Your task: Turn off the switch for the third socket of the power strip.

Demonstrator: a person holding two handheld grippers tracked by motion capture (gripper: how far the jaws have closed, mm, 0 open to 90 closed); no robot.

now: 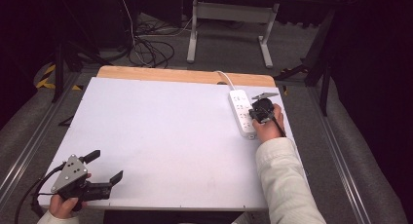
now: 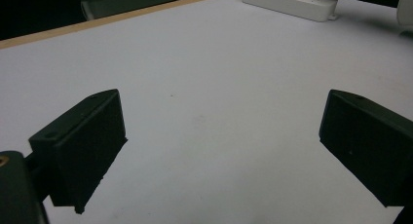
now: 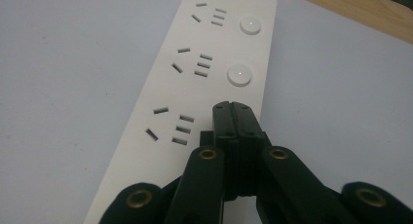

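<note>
Power strip (image 3: 204, 83) lies flat right under my right tongs (image 3: 233, 109), white, w/ three socket groups visible in the right gripper view, each w/ a round button (image 3: 239, 74) beside it. My right jaws are pressed fully together, tips down on the strip at the spot where the nearest group's button would sit; can't tell if they actually press it. No brand or text readable on the strip.

From the high view, the right hand (image 1: 269, 129) reaches fwd w/ the sleeve (image 1: 285, 180) stretched along the table's right side, the tongs (image 1: 258, 112) angled down onto the strip (image 1: 242, 112), whose white cable (image 1: 225, 78) runs off past the far wooden edge.

Left tongs (image 1: 104, 166) sit well apart from the strip, near the table's (image 1: 165, 136) near-left corner, held low in the left hand (image 1: 63, 204), pointing toward the right. Jaws wide, nothing betw them; bare white tabletop (image 2: 209, 97) ahead, the strip (image 2: 290, 2) far off beyond the right jaw.
</note>
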